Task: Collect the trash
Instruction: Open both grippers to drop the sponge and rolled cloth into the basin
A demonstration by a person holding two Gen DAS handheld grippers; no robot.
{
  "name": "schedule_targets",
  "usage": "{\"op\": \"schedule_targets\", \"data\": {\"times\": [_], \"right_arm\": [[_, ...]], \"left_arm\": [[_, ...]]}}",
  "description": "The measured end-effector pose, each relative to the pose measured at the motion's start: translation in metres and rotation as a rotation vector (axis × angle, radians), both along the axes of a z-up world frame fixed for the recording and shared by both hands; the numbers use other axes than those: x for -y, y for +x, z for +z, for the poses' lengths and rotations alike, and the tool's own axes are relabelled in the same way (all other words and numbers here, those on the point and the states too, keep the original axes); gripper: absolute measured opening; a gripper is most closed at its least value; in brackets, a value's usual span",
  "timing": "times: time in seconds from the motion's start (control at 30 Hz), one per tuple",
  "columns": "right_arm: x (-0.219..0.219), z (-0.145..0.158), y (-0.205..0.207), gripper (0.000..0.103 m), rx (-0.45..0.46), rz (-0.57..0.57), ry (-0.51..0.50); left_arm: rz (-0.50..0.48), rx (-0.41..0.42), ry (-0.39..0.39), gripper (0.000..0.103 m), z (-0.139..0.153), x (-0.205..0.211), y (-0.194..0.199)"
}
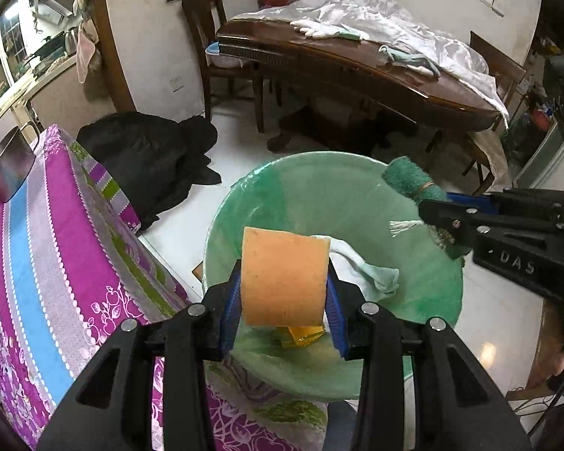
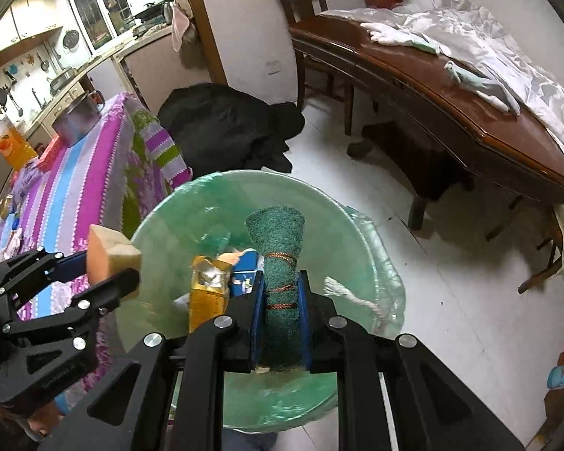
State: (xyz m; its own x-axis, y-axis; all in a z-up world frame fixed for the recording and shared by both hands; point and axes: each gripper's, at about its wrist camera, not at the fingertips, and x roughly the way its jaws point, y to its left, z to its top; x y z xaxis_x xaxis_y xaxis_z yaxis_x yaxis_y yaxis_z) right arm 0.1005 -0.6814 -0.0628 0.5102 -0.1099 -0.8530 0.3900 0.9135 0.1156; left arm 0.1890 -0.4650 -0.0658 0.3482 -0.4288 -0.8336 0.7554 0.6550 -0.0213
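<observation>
My left gripper (image 1: 284,293) is shut on an orange sponge (image 1: 284,274) and holds it above the green-bag-lined trash bin (image 1: 425,293). My right gripper (image 2: 282,300) is shut on a rolled green scouring pad (image 2: 280,255) bound with copper wire, also above the bin (image 2: 161,233). Inside the bin lie a yellow carton (image 2: 206,297), a blue box (image 2: 244,270) and a white cloth (image 1: 364,270). The right gripper (image 1: 445,221) with the green pad (image 1: 408,180) shows in the left wrist view, the left one (image 2: 116,263) with the sponge (image 2: 109,255) in the right wrist view.
A table with a purple striped cloth (image 1: 56,244) stands left of the bin, with a steel pot (image 1: 9,165) and an orange juice bottle (image 2: 13,143). A black bag (image 2: 225,124) lies on the white floor. A brown wooden table (image 2: 451,105) with white cloths stands right.
</observation>
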Motion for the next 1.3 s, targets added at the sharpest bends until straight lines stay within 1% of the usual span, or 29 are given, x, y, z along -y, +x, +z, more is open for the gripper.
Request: {"op": "schedule_targets", "data": {"times": [0.3,0.93,0.97,1.0,1.03,1.07,1.1,1.13,1.2,1.3], "right_arm": [[0.004,-0.009,-0.002,0.017,-0.020,-0.009,-0.006],[0.002,-0.007,0.000,0.018,-0.003,-0.004,-0.014],[0.001,-0.006,0.000,0.018,0.000,-0.003,-0.013],[0.000,-0.005,0.001,0.019,0.004,-0.002,-0.015],[0.000,-0.004,0.001,0.026,0.009,-0.003,-0.018],[-0.001,-0.003,0.000,0.033,0.015,-0.006,-0.021],[0.000,-0.002,-0.001,0.048,0.020,-0.007,-0.024],[0.000,-0.001,-0.001,0.057,0.027,-0.010,-0.030],[0.001,0.001,-0.002,0.059,0.034,-0.018,-0.032],[0.001,0.001,-0.003,0.060,0.038,-0.022,-0.027]], "left_arm": [[0.022,-0.006,0.017,0.037,-0.003,0.001,0.008],[0.029,-0.010,0.024,0.037,-0.010,0.006,0.011],[0.031,-0.013,0.023,0.038,-0.010,0.007,0.011],[0.032,-0.014,0.023,0.041,-0.010,0.007,0.012],[0.035,-0.013,0.022,0.050,-0.010,0.006,0.012],[0.038,-0.007,0.020,0.055,-0.009,0.006,0.012],[0.038,-0.001,0.019,0.065,-0.008,0.006,0.012],[0.039,0.005,0.014,0.071,-0.007,0.005,0.011],[0.042,0.010,0.009,0.075,-0.006,0.004,0.012],[0.047,0.009,0.007,0.076,-0.005,0.003,0.014]]}}
